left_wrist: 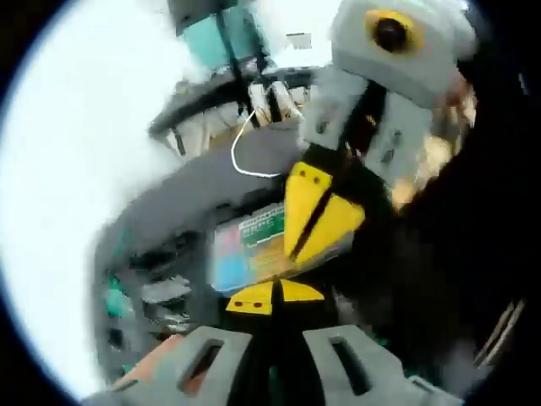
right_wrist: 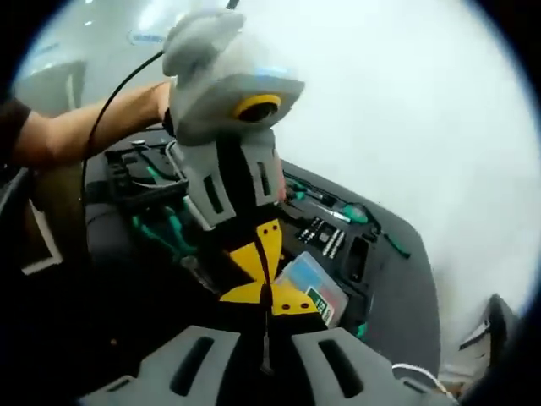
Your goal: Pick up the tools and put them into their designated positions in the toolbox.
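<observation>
**Inspector:** Toolbox (right_wrist: pixel 372 254) — open, dark tray, green-handled tools (right_wrist: pixel 161 233) seated at its far side, a clear plastic parts case (right_wrist: pixel 313 288) near its middle.

**Clerk:** The tongs?

**Inspector:** Both meet tip to tip directly over that case. Left gripper (right_wrist: pixel 262 254) and right gripper (right_wrist: pixel 270 300) look clenched; whether either grasps anything, I cannot tell.

**Clerk:** Step?

**Inspector:** Judged a placement at the case — next, seat squarely, then release.

No legible text, printed label on clear plastic case (left_wrist: pixel 254 249) in toolbox (left_wrist: pixel 161 288), green header band with pale lettering too blurred to read, coloured panels below also unreadable, same case label (right_wrist: pixel 314 292) shows green and white patches, characters indistinct
</observation>
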{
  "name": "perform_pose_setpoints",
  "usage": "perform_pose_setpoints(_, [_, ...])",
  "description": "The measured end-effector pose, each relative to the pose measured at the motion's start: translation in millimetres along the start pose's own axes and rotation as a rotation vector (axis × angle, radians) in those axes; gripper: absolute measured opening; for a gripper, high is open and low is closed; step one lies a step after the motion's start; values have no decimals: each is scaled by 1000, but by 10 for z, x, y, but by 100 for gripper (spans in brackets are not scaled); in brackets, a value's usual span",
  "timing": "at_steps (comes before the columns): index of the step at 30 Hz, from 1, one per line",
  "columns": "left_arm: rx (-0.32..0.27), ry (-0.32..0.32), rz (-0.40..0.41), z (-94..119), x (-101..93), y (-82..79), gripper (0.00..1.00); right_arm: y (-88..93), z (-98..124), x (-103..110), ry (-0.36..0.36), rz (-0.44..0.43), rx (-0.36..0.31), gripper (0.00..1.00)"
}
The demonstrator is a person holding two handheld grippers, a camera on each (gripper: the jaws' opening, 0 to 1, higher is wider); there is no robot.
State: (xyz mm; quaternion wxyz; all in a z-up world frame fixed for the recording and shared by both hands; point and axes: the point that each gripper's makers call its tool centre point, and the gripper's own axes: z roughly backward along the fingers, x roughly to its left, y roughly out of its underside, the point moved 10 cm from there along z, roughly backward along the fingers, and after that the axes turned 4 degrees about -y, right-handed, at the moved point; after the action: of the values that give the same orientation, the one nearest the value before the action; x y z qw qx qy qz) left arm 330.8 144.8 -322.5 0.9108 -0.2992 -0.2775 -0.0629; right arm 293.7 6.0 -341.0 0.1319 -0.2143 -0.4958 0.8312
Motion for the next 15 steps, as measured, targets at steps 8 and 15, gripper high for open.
perform_pose_setpoints(8, [-148, 9, 69, -18, 7, -38, 0, 62, 40, -25, -21, -108, -52, 0])
perform_pose_setpoints(15, [-87, -2, 96, -28, 16, -68, 0, 83, 23, -57, -44, -139, -77, 0])
